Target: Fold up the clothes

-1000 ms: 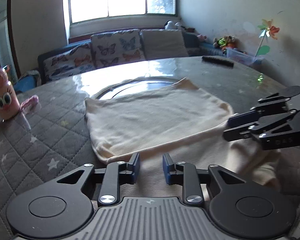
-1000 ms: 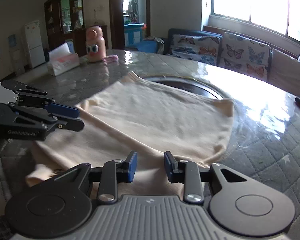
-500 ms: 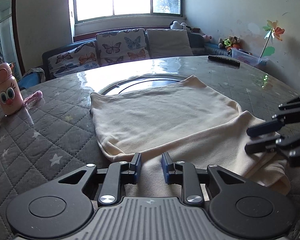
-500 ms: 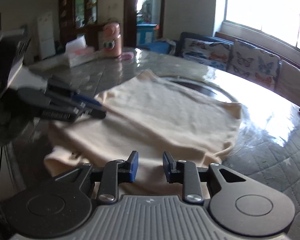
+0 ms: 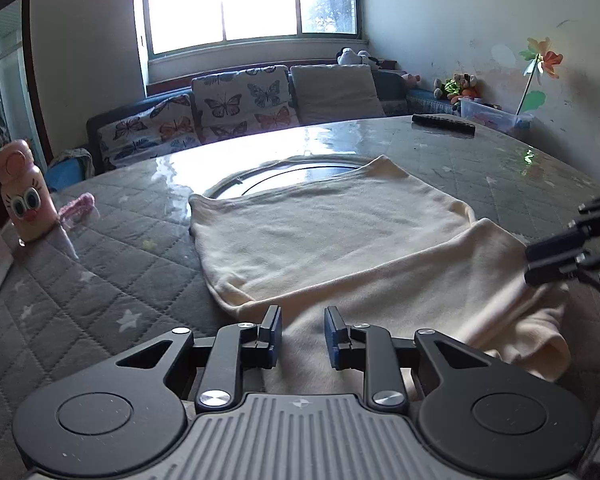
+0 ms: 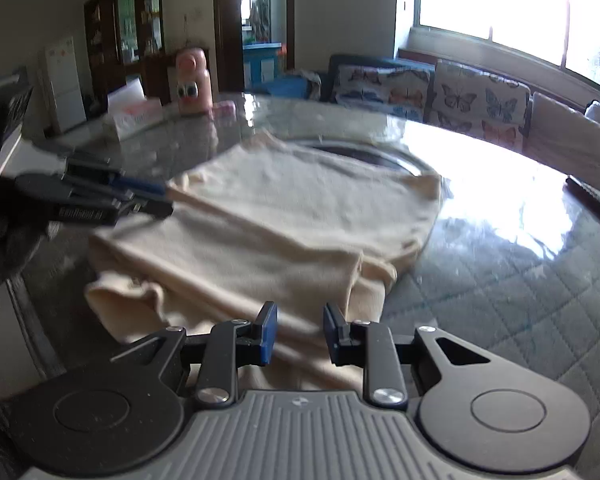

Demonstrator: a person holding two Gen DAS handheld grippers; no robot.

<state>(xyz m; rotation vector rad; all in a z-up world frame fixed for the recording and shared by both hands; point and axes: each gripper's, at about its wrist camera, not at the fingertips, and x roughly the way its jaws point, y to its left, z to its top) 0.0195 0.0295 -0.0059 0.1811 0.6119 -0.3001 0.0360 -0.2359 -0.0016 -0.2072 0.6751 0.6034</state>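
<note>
Left wrist view: a round quilted table (image 5: pixel 100 288) is shown, with a cream garment (image 5: pixel 340 248) spread ahead of both tongs, its near part doubled over. The left gripper (image 5: pixel 300 332) is held spread above the garment's near edge. The right gripper (image 6: pixel 298 332) is likewise spread, nothing pinched. A pink bottle (image 5: pixel 24 196) is seen far left.

Left gripper (image 6: pixel 156 200) blurred; right gripper (image 5: pixel 540 264) cut by edge.
</note>
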